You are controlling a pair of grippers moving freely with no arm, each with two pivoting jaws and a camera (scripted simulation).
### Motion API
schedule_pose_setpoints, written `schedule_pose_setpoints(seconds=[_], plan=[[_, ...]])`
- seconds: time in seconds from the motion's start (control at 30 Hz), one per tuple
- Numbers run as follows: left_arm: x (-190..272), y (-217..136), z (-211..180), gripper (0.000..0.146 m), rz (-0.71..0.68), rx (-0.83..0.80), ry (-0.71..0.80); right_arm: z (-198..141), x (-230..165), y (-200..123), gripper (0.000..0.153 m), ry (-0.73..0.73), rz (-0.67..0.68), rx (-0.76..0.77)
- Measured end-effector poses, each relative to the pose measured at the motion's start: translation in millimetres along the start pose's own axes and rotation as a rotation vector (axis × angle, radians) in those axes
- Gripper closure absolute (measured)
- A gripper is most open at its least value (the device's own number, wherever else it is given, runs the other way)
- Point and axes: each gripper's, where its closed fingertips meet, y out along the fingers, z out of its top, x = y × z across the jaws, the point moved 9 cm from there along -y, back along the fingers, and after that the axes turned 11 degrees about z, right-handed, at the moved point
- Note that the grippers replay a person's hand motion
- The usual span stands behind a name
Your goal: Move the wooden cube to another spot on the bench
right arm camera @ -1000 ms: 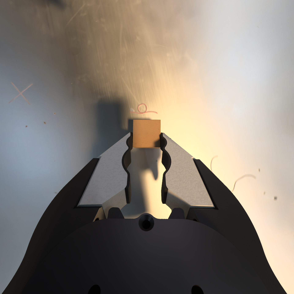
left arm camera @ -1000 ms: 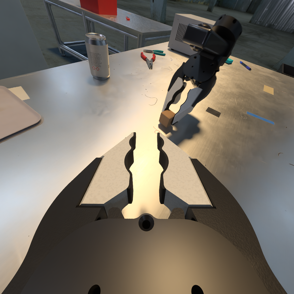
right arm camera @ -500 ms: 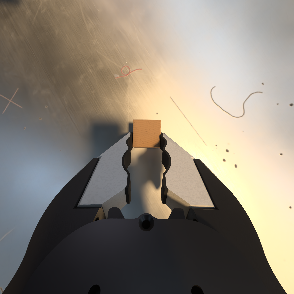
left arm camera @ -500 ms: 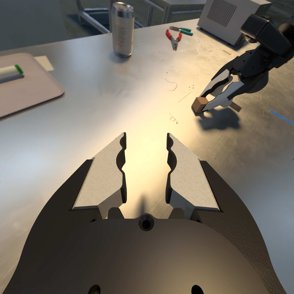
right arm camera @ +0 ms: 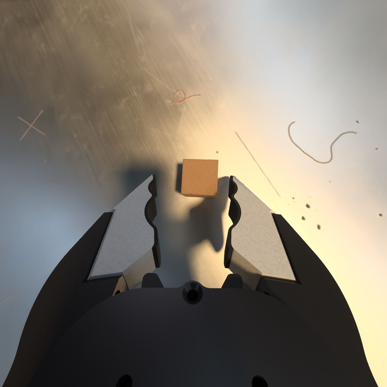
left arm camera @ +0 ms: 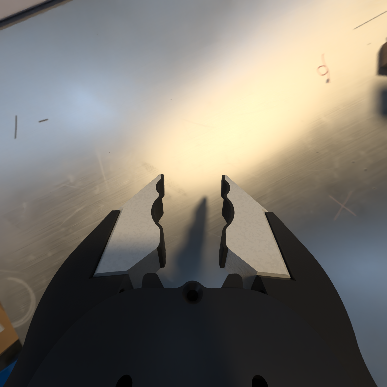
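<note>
Half a second ago my right hand-held gripper was clamped on the small tan wooden cube; now its jaws stand wide, with a clear gap on each side of the block. That cube rests flat on the scratched, brushed-metal surface, just below the red looped scribble, which I'll use as my landmark. A thin pencilled line runs to the right of and below that scribble, and a faint chalked X lies well to its left.

Meanwhile my left hand-held gripper has swung down from its wider outlook to stare at bare metal (no can or pliers in its view any more). Its jaws are parted wide and carry nothing. The red scribble shows far up to its right, and a dark shape at the right edge beyond it is too cropped for me to name.

I judge the placing step done: the cube sits released at its new spot. What remains, I think, is the retreat. I'd back the right hand-held gripper straight away along its own axis, jaws kept wide, so neither fingertip clips a cube edge and nudges it toward the scribble.
</note>
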Motion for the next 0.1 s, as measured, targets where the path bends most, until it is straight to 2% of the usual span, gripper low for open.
schedule_pose_setpoints(seconds=[0.1], plan=[[-2.4, 6.4, -0.2, 0.092, 0.059, -0.036, 0.011, 0.8, -1.2, -1.0, 0.082, -0.01, 0.002, 0.01]])
